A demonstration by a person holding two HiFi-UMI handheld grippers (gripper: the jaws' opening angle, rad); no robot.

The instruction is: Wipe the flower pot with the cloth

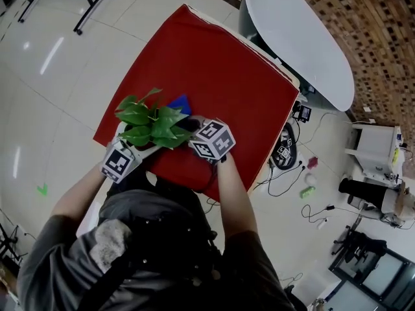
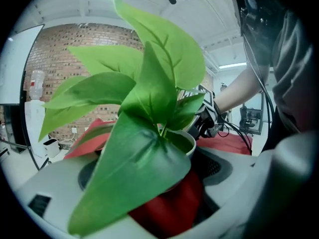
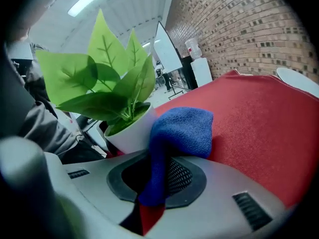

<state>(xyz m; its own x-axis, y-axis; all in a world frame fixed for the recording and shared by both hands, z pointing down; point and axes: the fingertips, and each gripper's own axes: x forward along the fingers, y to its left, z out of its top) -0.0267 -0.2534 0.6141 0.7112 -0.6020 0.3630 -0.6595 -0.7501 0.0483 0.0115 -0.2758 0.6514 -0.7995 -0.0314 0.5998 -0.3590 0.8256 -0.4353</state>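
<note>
At the near edge of the red surface [image 1: 214,76], around 7 o'clock on it, the flower pot [image 3: 130,131] sits between the two grippers, its leaves [image 1: 150,123] spread over it. To wipe well, I'd press the bunched end of the cloth [image 3: 182,127] flat against the white wall just below the rim. Then sweep round it under the leaves, with the other hand steadying and turning the pot so that no side is missed. The left gripper [image 1: 139,151] has its jaws set apart around the pot and looks to be gripping it. The right gripper [image 3: 149,183] has its jaws nearly together, pinching the blue cloth. The cloth's free end lies at 4 o'clock from the pot, touching or nearly touching its side.
</note>
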